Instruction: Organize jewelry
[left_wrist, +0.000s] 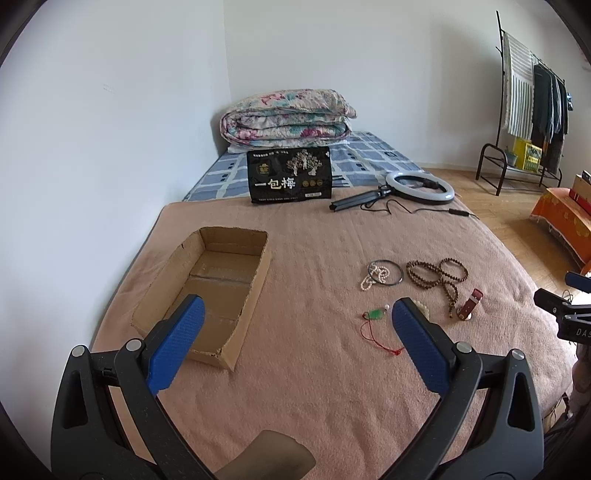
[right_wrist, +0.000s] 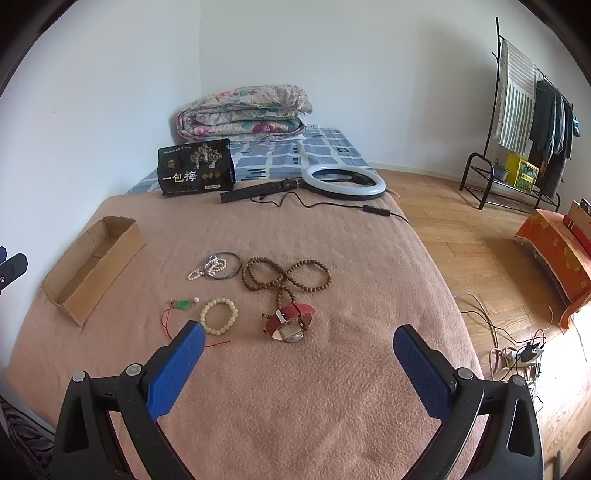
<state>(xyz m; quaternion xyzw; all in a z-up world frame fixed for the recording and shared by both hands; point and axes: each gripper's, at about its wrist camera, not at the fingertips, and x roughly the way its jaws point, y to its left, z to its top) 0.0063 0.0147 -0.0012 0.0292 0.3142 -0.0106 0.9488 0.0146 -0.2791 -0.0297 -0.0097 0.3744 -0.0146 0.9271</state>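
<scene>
Jewelry lies loose on a pink blanket (right_wrist: 295, 406) to the right of a shallow brown cardboard box (left_wrist: 207, 291) with nothing in it: a white pearl strand (right_wrist: 208, 267) on a dark bangle (right_wrist: 231, 258), brown wooden prayer beads (right_wrist: 288, 275), a cream bead bracelet (right_wrist: 219, 316), a green pendant on red cord (right_wrist: 183, 304) and a red-strapped watch (right_wrist: 290, 321). Above the blanket, the left gripper (left_wrist: 297, 314) and right gripper (right_wrist: 299, 341) hang released, jaws spread wide, grasping nothing.

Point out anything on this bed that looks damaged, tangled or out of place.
The cardboard box has rough, torn-looking cut edges. The pearl strand lies bunched across the dark bangle, and the wooden bead strand is twisted into loops. A ring light and a black snack bag are not jewelry.
</scene>
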